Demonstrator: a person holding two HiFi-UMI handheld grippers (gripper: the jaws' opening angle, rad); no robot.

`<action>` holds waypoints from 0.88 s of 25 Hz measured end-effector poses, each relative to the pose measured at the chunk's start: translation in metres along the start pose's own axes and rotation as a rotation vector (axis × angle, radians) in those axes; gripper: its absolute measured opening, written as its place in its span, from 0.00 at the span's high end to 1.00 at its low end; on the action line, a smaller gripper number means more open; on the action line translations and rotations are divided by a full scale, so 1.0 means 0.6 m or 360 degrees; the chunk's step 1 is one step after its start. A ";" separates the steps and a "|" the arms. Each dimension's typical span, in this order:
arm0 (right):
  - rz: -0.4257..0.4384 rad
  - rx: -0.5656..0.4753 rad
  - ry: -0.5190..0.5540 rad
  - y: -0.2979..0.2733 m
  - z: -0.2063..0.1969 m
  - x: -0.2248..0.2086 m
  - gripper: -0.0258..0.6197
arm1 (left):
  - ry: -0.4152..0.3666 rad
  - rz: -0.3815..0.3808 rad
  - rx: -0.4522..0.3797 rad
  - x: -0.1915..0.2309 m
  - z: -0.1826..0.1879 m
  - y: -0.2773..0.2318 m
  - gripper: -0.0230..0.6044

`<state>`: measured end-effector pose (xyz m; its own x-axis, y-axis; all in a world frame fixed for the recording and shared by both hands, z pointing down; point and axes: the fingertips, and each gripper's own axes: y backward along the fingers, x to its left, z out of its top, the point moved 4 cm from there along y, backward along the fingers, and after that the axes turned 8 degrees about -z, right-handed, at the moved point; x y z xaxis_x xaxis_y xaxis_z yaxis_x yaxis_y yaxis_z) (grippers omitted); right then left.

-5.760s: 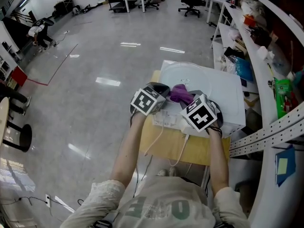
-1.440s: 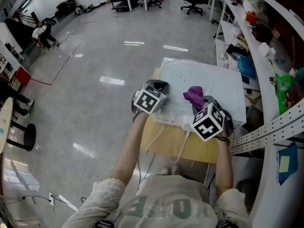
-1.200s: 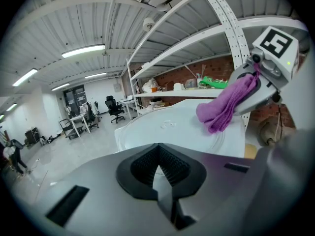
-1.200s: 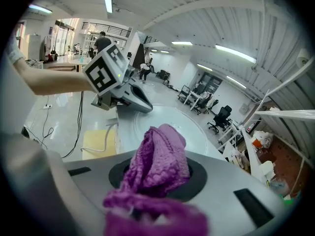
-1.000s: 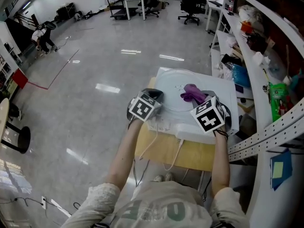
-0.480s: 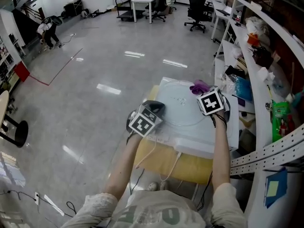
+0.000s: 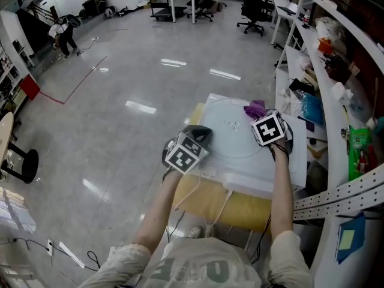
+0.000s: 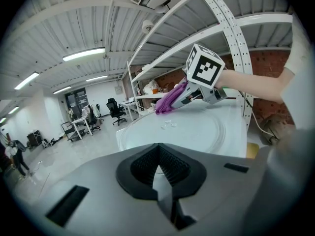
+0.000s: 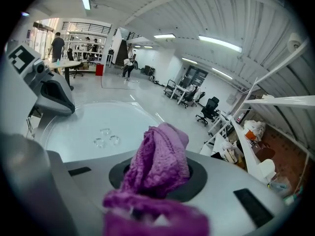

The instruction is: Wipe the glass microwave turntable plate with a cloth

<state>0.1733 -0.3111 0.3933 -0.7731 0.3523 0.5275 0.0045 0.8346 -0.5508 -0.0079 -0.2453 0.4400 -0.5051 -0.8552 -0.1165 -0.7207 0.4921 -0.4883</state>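
We see the left hand-held gripper closed on the lower-left rim of the glass turntable plate, apparently steadying it on the worktop, while the right hand-held gripper pinches the purple cloth at its upper-right edge for wiping.

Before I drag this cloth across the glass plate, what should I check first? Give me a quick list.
1. Purple cloth clamped in right gripper: ok.
2. Cloth sitting at the far rim of the glass plate: ok.
3. Plate lying flat on the white top: ok.
4. Left gripper holding the plate's near rim: cannot tell. Its jaws look together at that rim.
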 end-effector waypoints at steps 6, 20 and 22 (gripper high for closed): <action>-0.0007 0.0038 0.0052 0.045 -0.035 0.036 0.89 | -0.0008 0.0018 -0.0013 0.004 0.002 0.000 0.96; 0.0003 0.0025 0.0219 0.200 -0.073 0.154 0.88 | 0.0012 0.0044 0.0025 0.004 0.005 -0.001 0.96; 0.0012 0.0027 0.0234 0.211 -0.076 0.163 0.88 | 0.0013 0.0048 0.0034 0.003 0.004 -0.001 0.96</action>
<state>0.1274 -0.1518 0.4046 -0.6718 0.4178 0.6116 -0.0016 0.8249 -0.5652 -0.0069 -0.2476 0.4380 -0.5304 -0.8386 -0.1241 -0.6949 0.5140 -0.5029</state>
